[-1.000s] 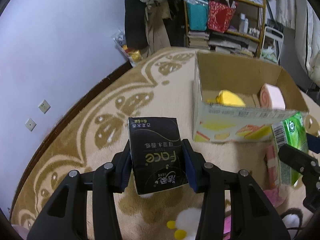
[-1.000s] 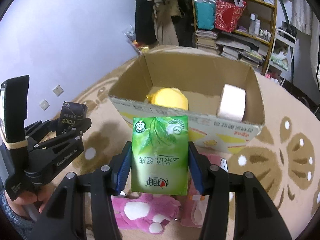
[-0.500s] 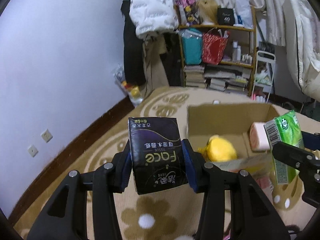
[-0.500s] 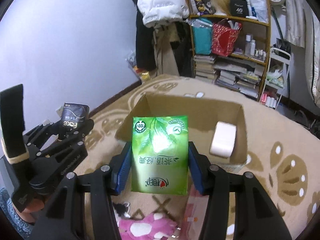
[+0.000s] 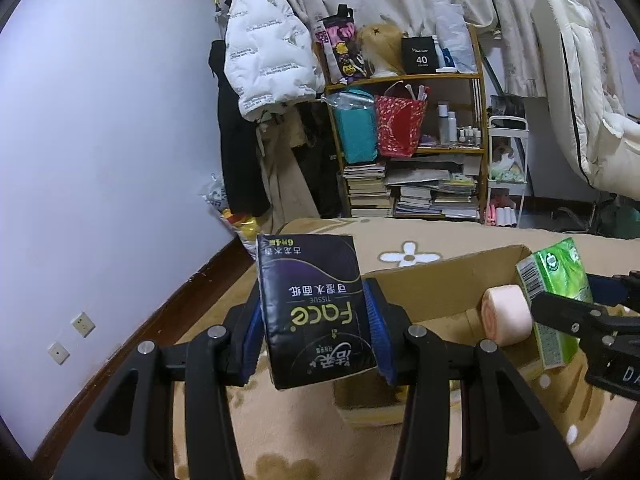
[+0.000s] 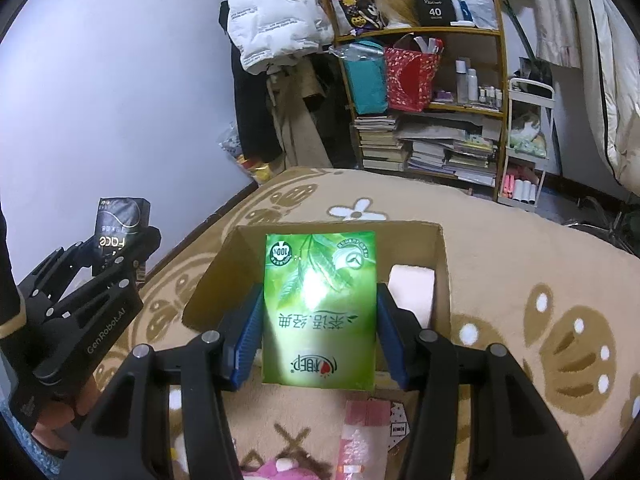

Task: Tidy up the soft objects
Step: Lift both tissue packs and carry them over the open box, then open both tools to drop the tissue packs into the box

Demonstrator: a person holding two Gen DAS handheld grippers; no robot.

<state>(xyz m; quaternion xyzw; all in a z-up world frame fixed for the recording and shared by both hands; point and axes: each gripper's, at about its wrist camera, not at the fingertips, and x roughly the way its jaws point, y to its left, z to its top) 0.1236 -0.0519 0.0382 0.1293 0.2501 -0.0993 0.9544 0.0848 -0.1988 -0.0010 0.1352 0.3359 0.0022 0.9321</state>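
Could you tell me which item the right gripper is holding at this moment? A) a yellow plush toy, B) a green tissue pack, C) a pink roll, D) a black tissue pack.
B: in the right wrist view the green tissue pack sits clamped between the blue fingers of the right gripper, above the cardboard box.

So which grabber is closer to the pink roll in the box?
The right one. The right gripper holds its green tissue pack over the cardboard box, just beside the pink roll. The left gripper, with the black tissue pack, is further off to the left.
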